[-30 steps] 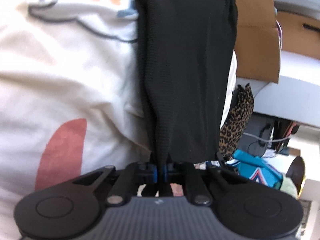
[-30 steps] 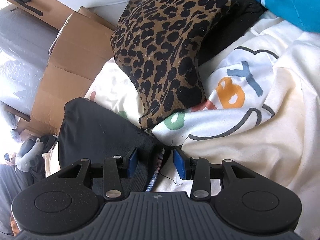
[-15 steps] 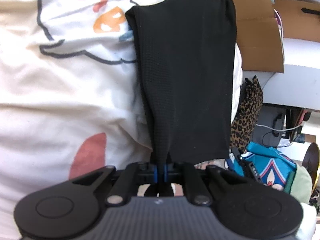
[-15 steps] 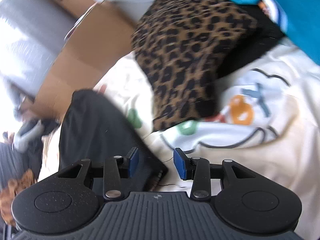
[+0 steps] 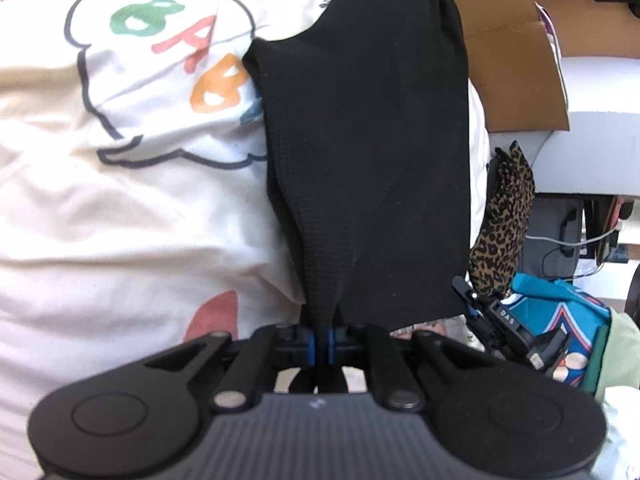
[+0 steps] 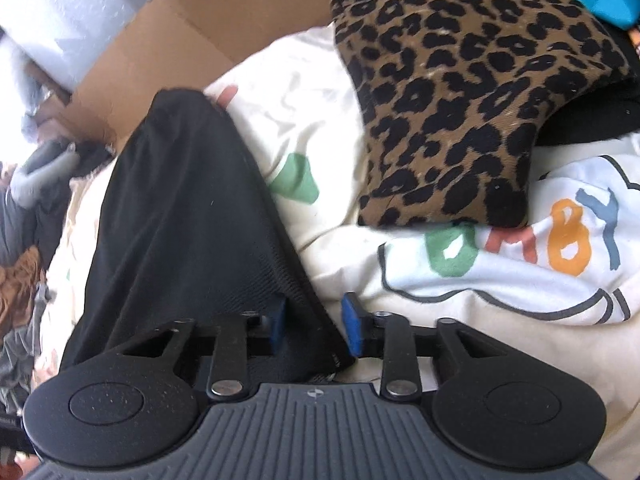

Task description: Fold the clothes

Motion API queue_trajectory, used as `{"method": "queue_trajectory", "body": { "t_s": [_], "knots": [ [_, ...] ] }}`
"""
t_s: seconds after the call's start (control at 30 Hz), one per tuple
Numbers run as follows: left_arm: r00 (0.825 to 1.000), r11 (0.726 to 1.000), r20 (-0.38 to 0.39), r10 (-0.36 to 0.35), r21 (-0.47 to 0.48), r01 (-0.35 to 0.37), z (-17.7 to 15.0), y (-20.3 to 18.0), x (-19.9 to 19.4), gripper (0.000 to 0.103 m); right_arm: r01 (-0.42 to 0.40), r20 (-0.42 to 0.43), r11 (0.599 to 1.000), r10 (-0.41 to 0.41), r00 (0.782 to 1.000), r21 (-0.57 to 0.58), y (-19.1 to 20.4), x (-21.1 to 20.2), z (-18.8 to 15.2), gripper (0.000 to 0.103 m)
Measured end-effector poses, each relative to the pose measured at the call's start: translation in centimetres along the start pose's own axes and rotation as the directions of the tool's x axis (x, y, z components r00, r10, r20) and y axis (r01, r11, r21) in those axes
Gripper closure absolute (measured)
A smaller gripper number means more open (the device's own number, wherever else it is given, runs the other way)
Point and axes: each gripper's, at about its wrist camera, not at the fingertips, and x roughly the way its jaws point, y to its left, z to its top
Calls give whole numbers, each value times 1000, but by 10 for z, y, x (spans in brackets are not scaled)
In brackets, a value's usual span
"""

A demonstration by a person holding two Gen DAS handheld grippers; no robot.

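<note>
A black knit garment (image 5: 368, 152) lies stretched over a cream printed bed cover (image 5: 120, 200). My left gripper (image 5: 322, 340) is shut on the garment's near corner, the cloth pinched between its blue pads. In the right wrist view the same black garment (image 6: 180, 220) runs from the jaws up to the left. My right gripper (image 6: 316, 322) is open, and the garment's other corner lies between its blue pads (image 6: 352, 324) without being clamped. The cream cover (image 6: 500, 280) shows coloured letters.
A folded leopard-print garment (image 6: 460, 92) lies on the cover to the right, also seen in the left wrist view (image 5: 504, 224). A cardboard box (image 6: 192, 32) stands behind the bed. Teal clothing (image 5: 560, 320) lies at the right. A desk edge (image 5: 592, 152) is beyond.
The left gripper has drawn back with the black garment, and more of the printed cover shows. The right gripper has stayed open and shifted so the garment corner now sits between its pads.
</note>
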Motion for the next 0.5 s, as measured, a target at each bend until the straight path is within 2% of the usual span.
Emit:
{"method": "queue_trajectory", "body": {
  "t_s": [0.17,0.27,0.5],
  "knots": [
    [1000,1000,0,12,14,-12,3,-2,-1,97,7,-32,999,-8,999,-35,9,0,0,94],
    [1000,999,2,28,32,-28,5,-9,-7,97,15,-47,1000,-16,999,-15,12,-6,2,95],
    [997,993,15,70,90,-71,15,-27,-32,97,-28,-48,999,30,998,40,25,-24,-1,96]
  ]
}}
